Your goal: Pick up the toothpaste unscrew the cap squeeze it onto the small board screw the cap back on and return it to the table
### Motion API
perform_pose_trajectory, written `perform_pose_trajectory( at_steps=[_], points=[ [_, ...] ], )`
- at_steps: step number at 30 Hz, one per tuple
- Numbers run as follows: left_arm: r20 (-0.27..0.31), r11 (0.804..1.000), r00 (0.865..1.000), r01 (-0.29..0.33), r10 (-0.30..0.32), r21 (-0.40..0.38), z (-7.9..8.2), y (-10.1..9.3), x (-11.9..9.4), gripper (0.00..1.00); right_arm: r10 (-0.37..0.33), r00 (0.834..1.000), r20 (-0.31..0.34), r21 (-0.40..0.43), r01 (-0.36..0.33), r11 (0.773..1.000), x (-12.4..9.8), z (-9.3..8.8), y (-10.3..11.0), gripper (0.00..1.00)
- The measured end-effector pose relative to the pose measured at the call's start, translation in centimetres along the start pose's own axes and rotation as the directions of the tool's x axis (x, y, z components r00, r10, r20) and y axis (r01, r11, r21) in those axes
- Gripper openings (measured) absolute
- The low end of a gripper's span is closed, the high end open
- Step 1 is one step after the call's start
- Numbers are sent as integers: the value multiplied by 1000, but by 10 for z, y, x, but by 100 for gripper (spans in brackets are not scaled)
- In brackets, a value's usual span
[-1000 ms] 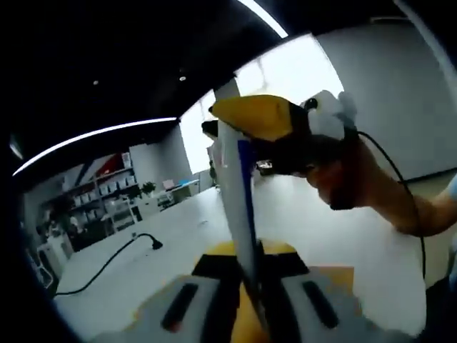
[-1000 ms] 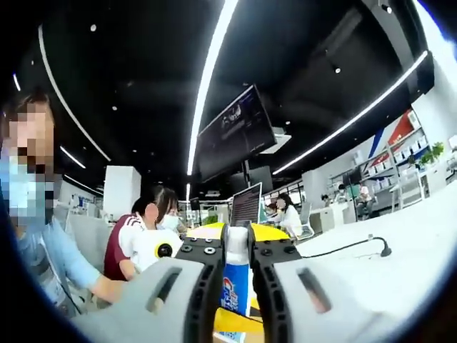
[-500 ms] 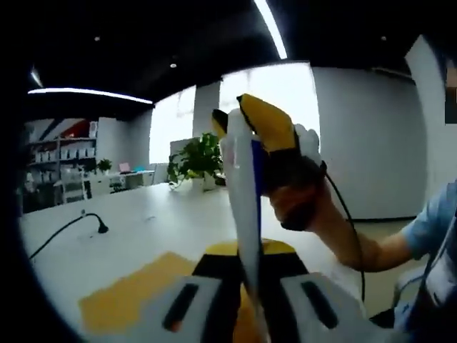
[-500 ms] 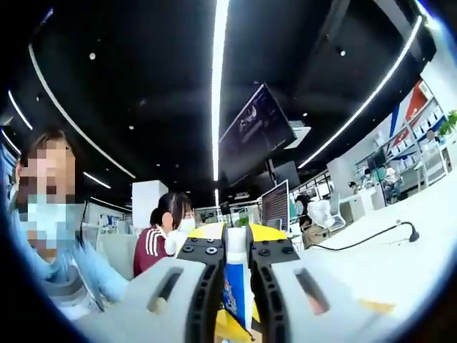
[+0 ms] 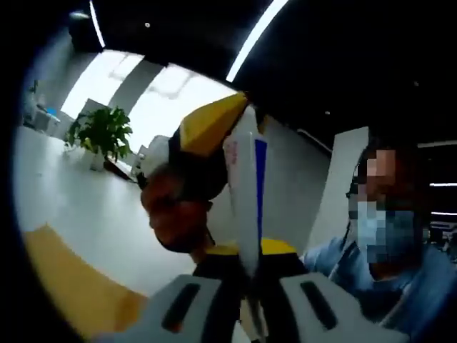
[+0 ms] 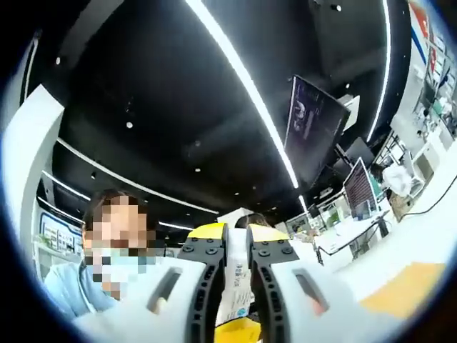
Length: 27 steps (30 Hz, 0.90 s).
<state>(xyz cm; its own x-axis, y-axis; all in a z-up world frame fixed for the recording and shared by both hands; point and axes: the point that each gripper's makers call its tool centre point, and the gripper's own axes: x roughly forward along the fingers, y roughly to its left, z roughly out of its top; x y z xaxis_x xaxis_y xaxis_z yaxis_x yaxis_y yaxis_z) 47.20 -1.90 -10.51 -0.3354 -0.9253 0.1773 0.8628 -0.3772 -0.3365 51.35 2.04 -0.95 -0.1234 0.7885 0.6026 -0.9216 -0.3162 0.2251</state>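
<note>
Left gripper view has the toothpaste (image 5: 245,193) pinched upright in the left gripper (image 5: 246,286) fingers, right gripper (image 6: 236,275) clamped on its 12 o'clock end, probably to twist the cap.

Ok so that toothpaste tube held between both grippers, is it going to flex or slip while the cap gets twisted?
The toothpaste tube is probably soft: it looks thin and flat where the left gripper clamps it, so it may twist. Its glossy skin could slip. The right gripper pinches its other end, which should steady it.
</note>
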Motion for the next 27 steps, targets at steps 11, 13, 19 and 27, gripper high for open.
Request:
perform_pose_trajectory(
  at_steps=[11,13,19,27],
  points=[
    [174,675,822,-549,542,493,28,78,-33,37,-436,889,137,-413,452,791,-32,30,-51,10],
    [158,580,767,-588,622,564,39,97,-43,44,-528,830,178,-545,530,650,-42,38,-55,10],
    [164,482,702,-620,693,619,32,103,-40,50,-700,667,255,-699,627,343,-58,47,-77,10],
    [260,387,636,-691,726,611,39,88,-34,53,-673,700,238,-668,621,410,-45,30,-80,10]
  ],
)
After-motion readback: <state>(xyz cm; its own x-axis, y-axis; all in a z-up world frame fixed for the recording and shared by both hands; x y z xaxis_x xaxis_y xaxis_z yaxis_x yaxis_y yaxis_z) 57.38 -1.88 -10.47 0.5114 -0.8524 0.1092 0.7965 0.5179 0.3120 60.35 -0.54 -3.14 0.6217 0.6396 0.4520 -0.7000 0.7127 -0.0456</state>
